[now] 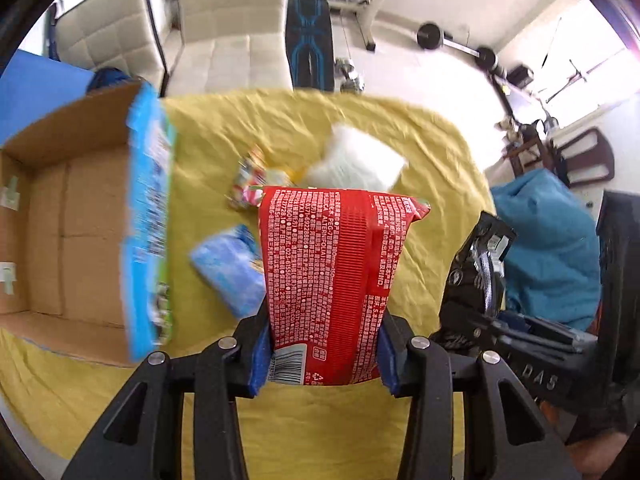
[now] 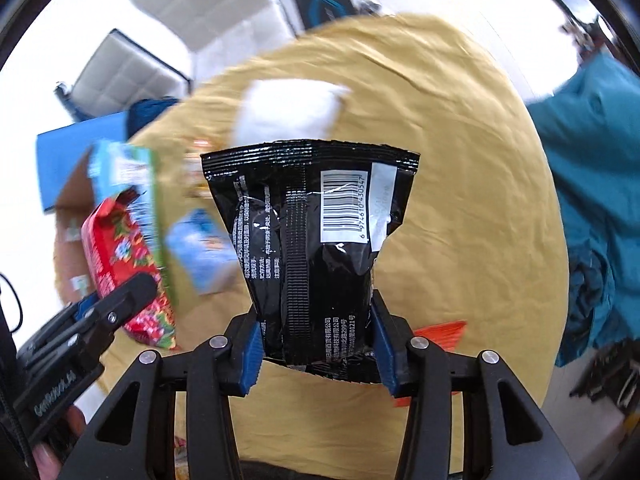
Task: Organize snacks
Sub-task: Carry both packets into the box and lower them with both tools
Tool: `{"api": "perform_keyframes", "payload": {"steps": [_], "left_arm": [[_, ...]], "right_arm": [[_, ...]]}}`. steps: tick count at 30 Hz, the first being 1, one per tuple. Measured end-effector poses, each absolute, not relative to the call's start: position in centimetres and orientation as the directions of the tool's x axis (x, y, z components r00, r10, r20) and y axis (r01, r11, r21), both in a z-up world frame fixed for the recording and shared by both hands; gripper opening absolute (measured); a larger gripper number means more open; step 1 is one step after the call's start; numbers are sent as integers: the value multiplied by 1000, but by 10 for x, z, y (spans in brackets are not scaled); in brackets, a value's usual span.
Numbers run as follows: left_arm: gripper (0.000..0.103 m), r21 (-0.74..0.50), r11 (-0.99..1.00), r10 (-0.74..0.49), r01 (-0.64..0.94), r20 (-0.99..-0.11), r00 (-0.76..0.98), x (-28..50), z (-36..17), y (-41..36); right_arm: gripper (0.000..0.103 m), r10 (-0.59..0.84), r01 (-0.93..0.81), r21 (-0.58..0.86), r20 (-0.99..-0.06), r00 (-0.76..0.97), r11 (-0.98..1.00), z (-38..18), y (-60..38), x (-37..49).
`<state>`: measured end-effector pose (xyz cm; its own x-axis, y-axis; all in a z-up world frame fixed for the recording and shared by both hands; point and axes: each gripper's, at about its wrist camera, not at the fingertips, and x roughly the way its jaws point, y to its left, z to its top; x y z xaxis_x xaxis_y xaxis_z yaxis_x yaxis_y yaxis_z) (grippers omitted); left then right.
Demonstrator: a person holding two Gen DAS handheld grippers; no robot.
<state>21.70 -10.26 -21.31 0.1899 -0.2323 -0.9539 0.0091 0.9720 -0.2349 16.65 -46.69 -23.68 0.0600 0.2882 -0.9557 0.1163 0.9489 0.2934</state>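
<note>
My left gripper (image 1: 323, 354) is shut on a red snack packet (image 1: 334, 272), held up above the yellow-covered table (image 1: 432, 140). My right gripper (image 2: 318, 346) is shut on a black snack packet (image 2: 310, 232) with a white barcode. In the right wrist view the red packet (image 2: 120, 260) and the left gripper (image 2: 116, 304) appear at the left. An open cardboard box (image 1: 60, 216) sits at the table's left with a blue flat pack (image 1: 150, 220) standing against its wall. A white packet (image 1: 356, 160), a light blue pouch (image 1: 228, 268) and a colourful small packet (image 1: 250, 180) lie on the cloth.
An orange packet (image 2: 444, 334) lies partly hidden under the right gripper. White chairs (image 1: 232, 28) stand beyond the table, with weights and a bench (image 1: 400, 12) behind. A teal cloth heap (image 1: 552, 248) lies off the table's right edge.
</note>
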Motion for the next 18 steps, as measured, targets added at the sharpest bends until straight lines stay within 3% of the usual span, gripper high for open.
{"api": "perform_keyframes", "payload": {"steps": [9,18], "left_arm": [[40,-231,971,-210,-59,-947,242,235,-177,11],[40,-262,949,-225,-177,-953,205,265,-197,138]], "right_arm": [[49,312,-44,309,-945,103,950,-179,-285,207],[49,299,-109,291,-952,64,950,-205,-116,270]]}}
